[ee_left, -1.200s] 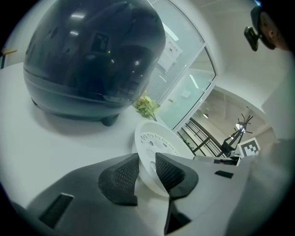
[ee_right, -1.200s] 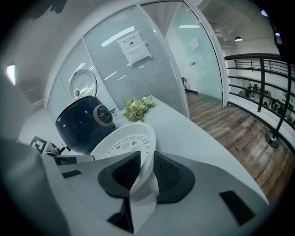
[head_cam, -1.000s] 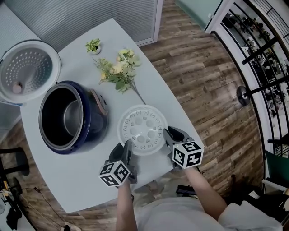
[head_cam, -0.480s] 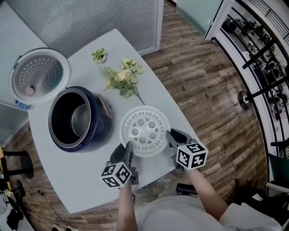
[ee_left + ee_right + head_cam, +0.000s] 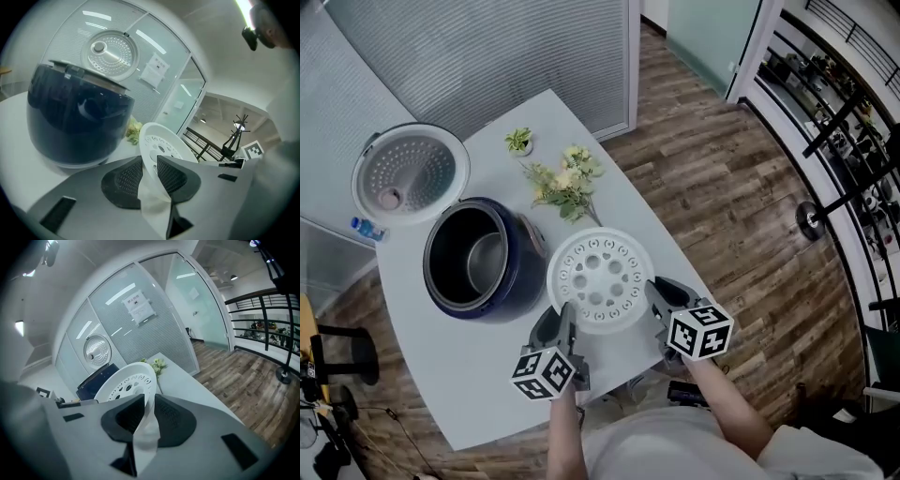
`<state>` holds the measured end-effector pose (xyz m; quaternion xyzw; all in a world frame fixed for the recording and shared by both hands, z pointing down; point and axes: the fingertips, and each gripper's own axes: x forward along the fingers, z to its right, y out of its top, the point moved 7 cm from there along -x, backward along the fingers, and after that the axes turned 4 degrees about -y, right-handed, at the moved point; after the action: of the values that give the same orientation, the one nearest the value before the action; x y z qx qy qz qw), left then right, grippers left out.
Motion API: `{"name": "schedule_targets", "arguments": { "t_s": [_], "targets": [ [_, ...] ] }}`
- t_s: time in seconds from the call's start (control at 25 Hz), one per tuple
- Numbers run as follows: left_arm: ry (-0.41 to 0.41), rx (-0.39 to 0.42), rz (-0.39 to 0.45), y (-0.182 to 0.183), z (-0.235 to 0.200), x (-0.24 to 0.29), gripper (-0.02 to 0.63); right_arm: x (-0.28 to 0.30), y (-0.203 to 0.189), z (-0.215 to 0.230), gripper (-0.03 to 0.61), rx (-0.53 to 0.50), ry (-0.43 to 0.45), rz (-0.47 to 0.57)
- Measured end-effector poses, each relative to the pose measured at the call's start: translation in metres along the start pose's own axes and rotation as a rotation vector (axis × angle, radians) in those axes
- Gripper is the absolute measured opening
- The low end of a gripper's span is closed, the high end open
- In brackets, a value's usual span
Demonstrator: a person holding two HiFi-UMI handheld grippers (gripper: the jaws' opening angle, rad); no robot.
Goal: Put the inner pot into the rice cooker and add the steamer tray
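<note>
Head view: my left claw (image 5: 563, 314) and right claw (image 5: 655, 289) grip the white steamer tray (image 5: 600, 277) by opposite edges over the counter (image 5: 469, 375), beside the rice cooker (image 5: 517, 272) holding the inner pot (image 5: 486, 265). Left gripper view: pads clenched on its rim, having just closed tighter; right gripper view: likewise.

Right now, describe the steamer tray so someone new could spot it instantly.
Start at the white table and find the dark blue rice cooker. Just right of it, toward the near edge, is the steamer tray: a flat white disc with large round holes, unlike the finely dotted open lid behind the cooker.
</note>
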<state>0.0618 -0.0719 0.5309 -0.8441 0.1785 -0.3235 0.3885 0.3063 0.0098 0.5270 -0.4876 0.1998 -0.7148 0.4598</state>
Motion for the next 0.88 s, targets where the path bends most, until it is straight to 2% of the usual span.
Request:
{"name": "schedule_targets", "arguments": {
  "t_s": [0.36,0.64,0.88],
  "targets": [
    [-0.008,0.050,0.073,0.031,0.010,-0.024,0.097,-0.016,0.021,-0.025,0.072,0.033,0.038,0.067],
    [-0.004,0.057,0.123,0.049,0.012,-0.042,0.092,-0.028,0.033,-0.045,0.069,0.028,0.070,0.102],
    [-0.003,0.122,0.143,0.063,0.022,-0.050,0.094,-0.032,0.045,-0.052,0.067,0.018,0.078,0.123]
  ]
}}
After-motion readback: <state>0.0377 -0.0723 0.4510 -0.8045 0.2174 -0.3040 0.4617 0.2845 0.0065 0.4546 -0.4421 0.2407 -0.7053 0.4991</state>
